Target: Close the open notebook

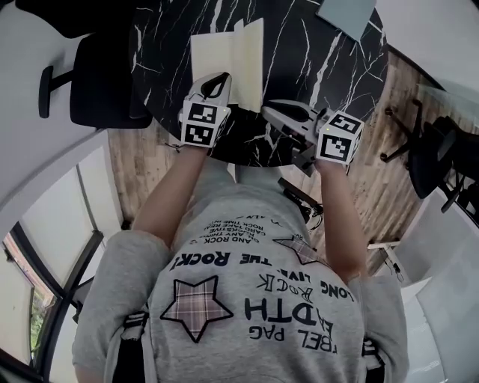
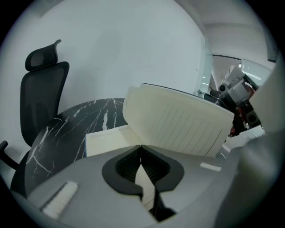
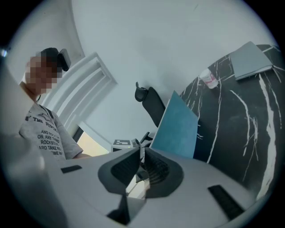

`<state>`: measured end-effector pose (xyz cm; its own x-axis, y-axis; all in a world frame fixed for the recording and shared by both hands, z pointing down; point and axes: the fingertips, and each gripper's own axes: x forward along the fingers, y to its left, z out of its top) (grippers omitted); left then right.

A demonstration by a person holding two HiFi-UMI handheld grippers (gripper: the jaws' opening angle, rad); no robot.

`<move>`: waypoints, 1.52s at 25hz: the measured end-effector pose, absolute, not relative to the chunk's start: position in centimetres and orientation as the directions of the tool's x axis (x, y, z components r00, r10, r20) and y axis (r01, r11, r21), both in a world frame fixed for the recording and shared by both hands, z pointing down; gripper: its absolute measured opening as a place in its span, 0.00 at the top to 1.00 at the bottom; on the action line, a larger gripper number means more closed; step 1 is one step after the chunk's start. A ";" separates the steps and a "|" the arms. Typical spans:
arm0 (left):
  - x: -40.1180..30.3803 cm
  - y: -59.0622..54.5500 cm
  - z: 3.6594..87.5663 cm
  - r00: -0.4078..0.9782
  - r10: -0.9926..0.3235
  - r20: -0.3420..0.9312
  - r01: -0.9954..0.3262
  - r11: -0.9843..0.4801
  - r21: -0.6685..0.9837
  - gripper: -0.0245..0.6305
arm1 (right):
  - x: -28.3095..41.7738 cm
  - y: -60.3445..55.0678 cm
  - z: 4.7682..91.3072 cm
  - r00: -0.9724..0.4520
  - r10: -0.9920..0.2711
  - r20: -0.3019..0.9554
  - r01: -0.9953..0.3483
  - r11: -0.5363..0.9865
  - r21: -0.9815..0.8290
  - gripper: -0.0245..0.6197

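Observation:
The open notebook (image 1: pixel 213 63) lies on the black marble table (image 1: pixel 307 60) near its front edge. Its left page (image 2: pixel 107 138) lies flat. The right half stands raised, showing a lined page (image 2: pixel 178 124) in the left gripper view and a blue cover (image 3: pixel 178 129) in the right gripper view. My left gripper (image 1: pixel 219 78) (image 2: pixel 140 148) is shut on a cream page at the near edge. My right gripper (image 1: pixel 266 111) (image 3: pixel 142 150) reaches in from the right, its jaws almost together on the raised cover's near lower corner.
A black office chair (image 1: pixel 97 75) stands left of the table, also seen as the chair (image 2: pixel 42 98). A grey closed book or laptop (image 1: pixel 346 15) lies at the far right of the table, with a small cup (image 3: pixel 209 79) nearby. More chairs (image 1: pixel 434 149) stand to the right.

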<state>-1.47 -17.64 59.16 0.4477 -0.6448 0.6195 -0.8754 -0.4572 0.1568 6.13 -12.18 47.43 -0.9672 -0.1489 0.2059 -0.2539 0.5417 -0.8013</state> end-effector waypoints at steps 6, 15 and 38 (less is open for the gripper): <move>-5.4 -16.6 58.4 0.377 -0.681 0.628 -0.912 -0.391 0.123 0.95 | 2.7 -11.7 48.8 -0.967 -0.083 0.241 -0.245 0.567 -0.786 0.90; -11.6 -14.0 59.6 0.257 -0.705 0.662 -0.966 -0.198 0.164 0.95 | -1.6 -12.5 55.1 -0.927 -0.041 0.372 -0.326 0.578 -0.748 0.90; -12.8 -14.1 57.7 0.252 -0.754 0.607 -0.967 -0.179 0.180 0.95 | -3.7 -14.1 57.8 -0.854 -0.064 0.516 -0.427 0.653 -0.625 0.85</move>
